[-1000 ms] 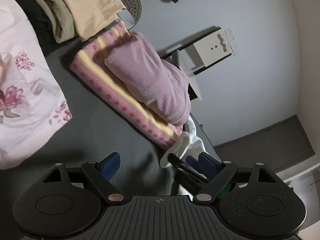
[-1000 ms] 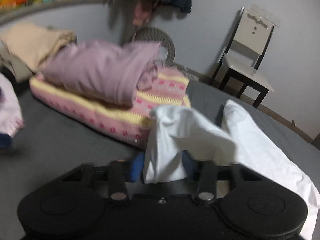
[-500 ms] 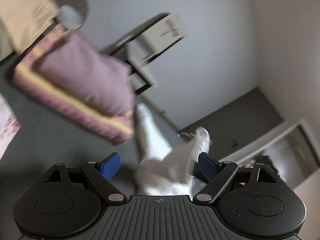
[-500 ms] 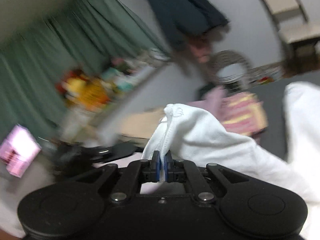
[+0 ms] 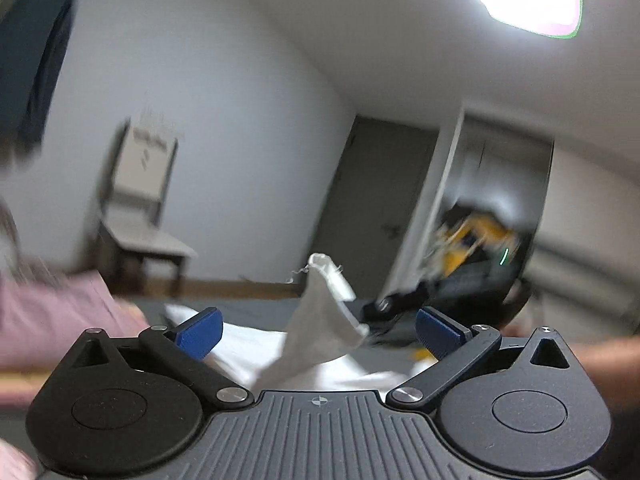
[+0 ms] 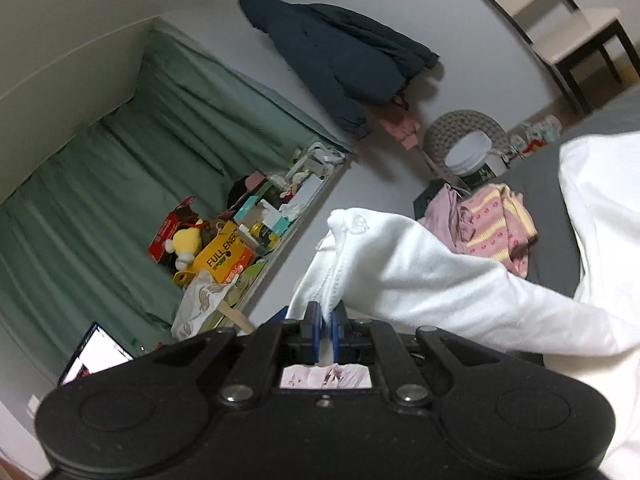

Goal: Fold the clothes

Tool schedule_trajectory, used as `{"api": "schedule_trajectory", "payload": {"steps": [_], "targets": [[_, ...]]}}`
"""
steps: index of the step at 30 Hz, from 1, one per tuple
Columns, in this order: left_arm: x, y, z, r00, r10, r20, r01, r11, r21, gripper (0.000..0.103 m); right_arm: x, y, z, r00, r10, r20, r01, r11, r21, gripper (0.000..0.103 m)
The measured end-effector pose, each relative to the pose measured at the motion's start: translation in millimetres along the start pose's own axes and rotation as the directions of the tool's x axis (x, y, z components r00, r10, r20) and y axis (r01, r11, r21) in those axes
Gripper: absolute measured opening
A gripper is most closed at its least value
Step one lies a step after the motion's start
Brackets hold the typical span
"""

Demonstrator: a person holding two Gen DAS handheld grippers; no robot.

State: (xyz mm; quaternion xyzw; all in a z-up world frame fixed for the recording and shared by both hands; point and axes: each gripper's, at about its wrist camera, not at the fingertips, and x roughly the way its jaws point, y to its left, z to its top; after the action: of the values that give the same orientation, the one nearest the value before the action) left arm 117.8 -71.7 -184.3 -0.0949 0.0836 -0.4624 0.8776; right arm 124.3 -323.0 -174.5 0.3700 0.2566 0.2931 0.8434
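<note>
My right gripper pinches a fold of the white garment, lifting it above the grey bed. My left gripper stands wide, its 2 blue pads apart, the raised cloth hanging between them, contact unclear. Folded pink clothes lie behind.
</note>
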Motion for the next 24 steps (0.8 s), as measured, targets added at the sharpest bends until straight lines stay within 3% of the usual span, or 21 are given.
{"api": "schedule_trajectory", "payload": {"steps": [3, 6, 9, 11, 12, 13, 16, 17, 19, 21, 23, 24], "targets": [[8, -20, -5, 0.995, 0.103, -0.003, -0.101, 0.978, 0.181, 0.103, 4, 0, -4, 1.0, 0.001, -0.006, -0.001, 1.0, 0.025, 0.008], [16, -47, -13, 0.984, 0.173, 0.047, -0.177, 0.896, 0.408, 0.103, 8, 2, -8, 1.0, 0.004, -0.013, -0.004, 1.0, 0.027, 0.008], [28, -61, -20, 0.98, 0.194, 0.041, -0.188, 0.843, 0.504, 0.102, 11, 6, -13, 1.0, 0.021, -0.015, -0.02, 0.999, 0.028, 0.008], [34, -65, -24, 0.977, 0.211, 0.025, -0.191, 0.821, 0.538, 0.091, 13, 9, -15, 1.0, 0.019, -0.014, -0.019, 1.0, 0.02, 0.008], [36, -67, -25, 0.975, 0.22, 0.017, -0.193, 0.812, 0.551, 0.075, 13, 11, -16, 1.0, 0.011, -0.013, -0.011, 1.0, 0.007, 0.008], [38, -66, -24, 0.974, 0.225, 0.01, -0.194, 0.816, 0.544, 0.059, 14, 13, -16, 1.0, 0.002, -0.012, -0.002, 1.0, -0.005, 0.008], [40, -60, -16, 0.982, 0.189, -0.005, -0.164, 0.867, 0.471, 0.043, 15, 18, -17, 1.0, -0.016, -0.006, 0.016, 0.999, -0.037, 0.008], [39, -58, -14, 0.983, 0.184, -0.004, -0.162, 0.874, 0.457, 0.042, 14, 20, -17, 1.0, -0.018, 0.003, 0.018, 0.999, -0.049, 0.009], [39, -53, -11, 0.985, 0.175, -0.001, -0.157, 0.889, 0.43, 0.026, 13, 24, -16, 1.0, -0.022, 0.015, 0.023, 0.997, -0.068, 0.01], [39, -48, -8, 0.986, 0.167, 0.002, -0.154, 0.903, 0.402, 0.008, 10, 28, -16, 0.999, -0.028, 0.033, 0.03, 0.996, -0.08, 0.026], [49, -36, -8, 0.983, 0.182, 0.011, -0.174, 0.916, 0.362, 0.005, 0, 31, -17, 0.996, -0.036, 0.08, 0.042, 0.996, -0.078, 0.054], [52, -30, -8, 0.982, 0.19, 0.018, -0.185, 0.923, 0.339, 0.005, -7, 32, -18, 0.993, -0.037, 0.11, 0.045, 0.997, -0.067, 0.058]]}}
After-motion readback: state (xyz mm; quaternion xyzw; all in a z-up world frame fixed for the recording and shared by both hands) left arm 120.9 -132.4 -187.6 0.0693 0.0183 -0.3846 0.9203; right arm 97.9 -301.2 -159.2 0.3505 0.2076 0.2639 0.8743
